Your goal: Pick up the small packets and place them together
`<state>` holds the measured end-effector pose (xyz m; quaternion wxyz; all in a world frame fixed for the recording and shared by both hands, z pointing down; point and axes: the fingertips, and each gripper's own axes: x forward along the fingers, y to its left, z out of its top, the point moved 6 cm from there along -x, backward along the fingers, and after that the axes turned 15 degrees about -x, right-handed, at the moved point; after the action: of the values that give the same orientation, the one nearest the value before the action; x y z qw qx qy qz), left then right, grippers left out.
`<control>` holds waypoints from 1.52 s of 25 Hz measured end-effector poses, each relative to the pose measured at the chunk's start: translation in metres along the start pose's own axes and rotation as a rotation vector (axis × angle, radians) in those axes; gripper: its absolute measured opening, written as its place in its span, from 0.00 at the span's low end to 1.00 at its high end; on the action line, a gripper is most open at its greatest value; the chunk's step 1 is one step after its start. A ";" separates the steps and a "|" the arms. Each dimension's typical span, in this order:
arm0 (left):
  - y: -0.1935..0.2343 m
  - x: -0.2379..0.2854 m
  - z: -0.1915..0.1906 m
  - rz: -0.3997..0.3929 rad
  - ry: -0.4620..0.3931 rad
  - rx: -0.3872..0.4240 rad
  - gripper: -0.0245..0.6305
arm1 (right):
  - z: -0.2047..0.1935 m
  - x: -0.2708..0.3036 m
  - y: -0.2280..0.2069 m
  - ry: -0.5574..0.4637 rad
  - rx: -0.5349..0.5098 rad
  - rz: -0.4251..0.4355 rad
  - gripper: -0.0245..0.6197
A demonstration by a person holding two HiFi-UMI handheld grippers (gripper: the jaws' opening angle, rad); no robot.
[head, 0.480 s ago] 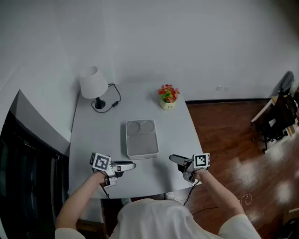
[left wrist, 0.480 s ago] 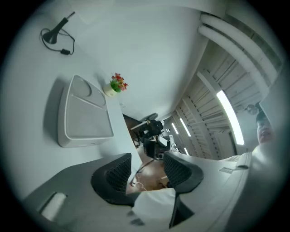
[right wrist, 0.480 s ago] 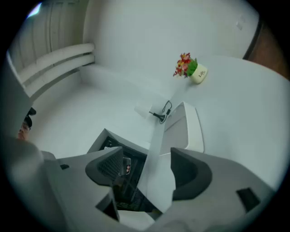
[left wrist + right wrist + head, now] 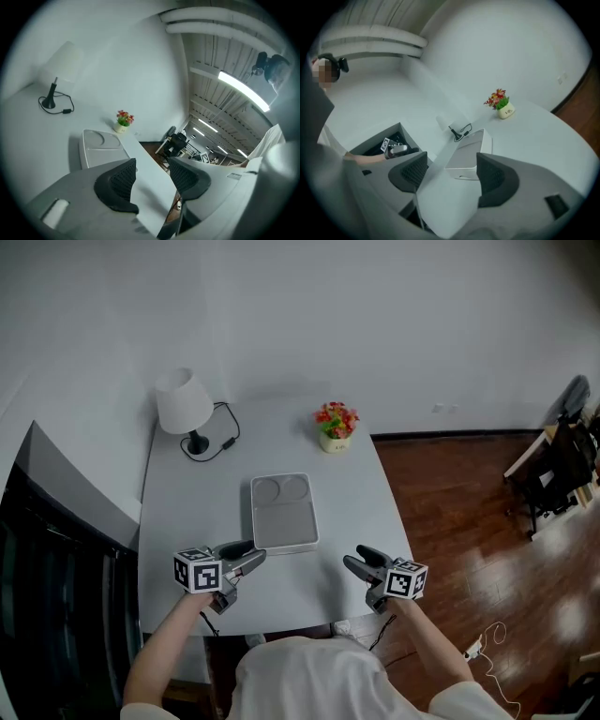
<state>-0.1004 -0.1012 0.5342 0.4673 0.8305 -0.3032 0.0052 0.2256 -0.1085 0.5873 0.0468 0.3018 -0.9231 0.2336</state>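
Both tongs shifted slightly at the desk's (image 4: 187, 512) near edge; the left tongs (image 4: 258, 553) stood narrowly parted, the right tongs (image 4: 353, 556) wider, both empty.

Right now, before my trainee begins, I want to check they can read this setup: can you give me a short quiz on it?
1. True or false: the tray already holds several packets.
2. What stands at the far right corner of the table? A kettle; B flower pot; C mug.
3. Fill in: the tongs of the right gripper stand ____, with nothing between them.

Key: 1 false, the tray is empty; 2 B; 3 open.
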 end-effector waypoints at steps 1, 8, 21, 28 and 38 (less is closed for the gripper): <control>-0.003 -0.002 0.002 0.006 -0.026 0.022 0.36 | -0.001 0.000 0.004 0.002 -0.047 -0.013 0.55; -0.001 -0.011 -0.002 0.061 -0.094 0.075 0.36 | -0.017 0.013 0.031 0.041 -0.336 -0.126 0.55; 0.024 -0.047 0.008 0.250 -0.332 0.121 0.37 | -0.059 0.058 0.051 0.044 -0.224 -0.103 0.55; 0.027 -0.057 0.006 0.317 -0.409 0.212 0.40 | -0.076 0.087 0.056 0.058 -0.135 -0.077 0.55; 0.012 -0.075 0.013 0.385 -0.505 0.402 0.43 | -0.109 0.130 0.048 -0.008 0.218 -0.089 0.55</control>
<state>-0.1712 -0.0785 0.5148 0.1961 0.8086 -0.5522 -0.0525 0.0858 -0.0944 0.6943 0.0203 0.3469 -0.8780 0.3292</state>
